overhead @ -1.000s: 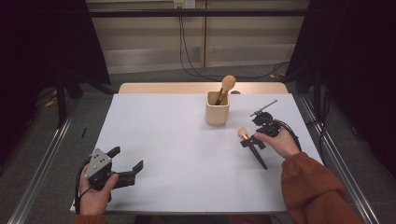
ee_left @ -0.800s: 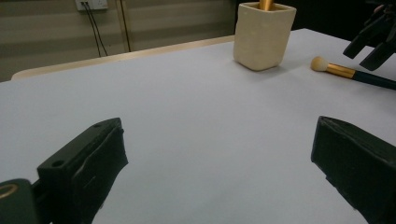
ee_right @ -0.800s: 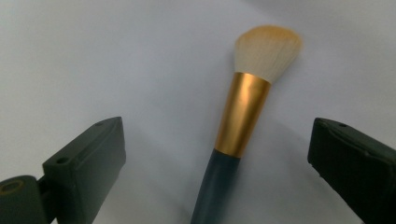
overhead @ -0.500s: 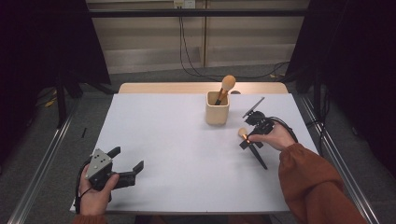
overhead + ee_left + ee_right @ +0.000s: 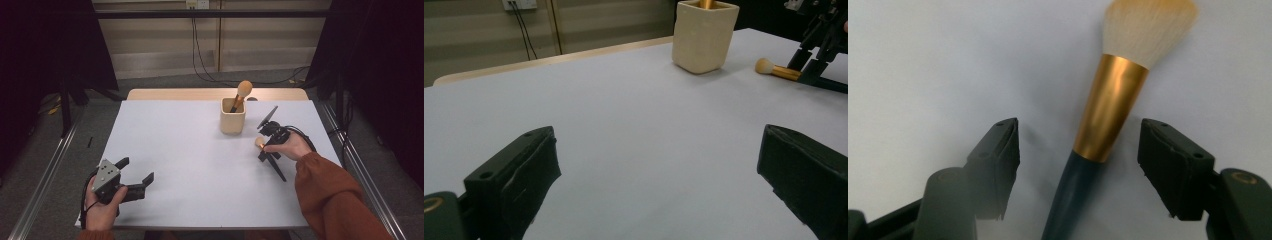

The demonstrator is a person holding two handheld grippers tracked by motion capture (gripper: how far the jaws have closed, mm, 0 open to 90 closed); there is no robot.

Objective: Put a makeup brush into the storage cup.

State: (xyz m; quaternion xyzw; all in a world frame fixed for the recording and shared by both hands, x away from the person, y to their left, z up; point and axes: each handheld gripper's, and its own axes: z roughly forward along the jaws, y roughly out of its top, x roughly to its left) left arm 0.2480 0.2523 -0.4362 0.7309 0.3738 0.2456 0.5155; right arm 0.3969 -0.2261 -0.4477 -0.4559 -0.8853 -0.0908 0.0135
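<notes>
From the high view, the right tool (image 5: 262, 148) is hovering over a makeup brush (image 5: 270, 159) lying on the white counter (image 5: 200, 150), just right of the beige cup (image 5: 233, 116). The left tool (image 5: 134, 175) is resting far off, jaws apart and empty.

In the left gripper view, the brush (image 5: 780, 71) is lying well ahead.

In the right gripper view, the open jaws are straddling the brush's gold ferrule (image 5: 1110, 115), its long axis running between them.

There are two makeup brushes with pale bristles: one with a gold ferrule and dark handle (image 5: 272, 161) lying on the table, another (image 5: 240, 94) standing in the cup. One cream square cup (image 5: 233, 120). Two black two-jaw grippers.
</notes>
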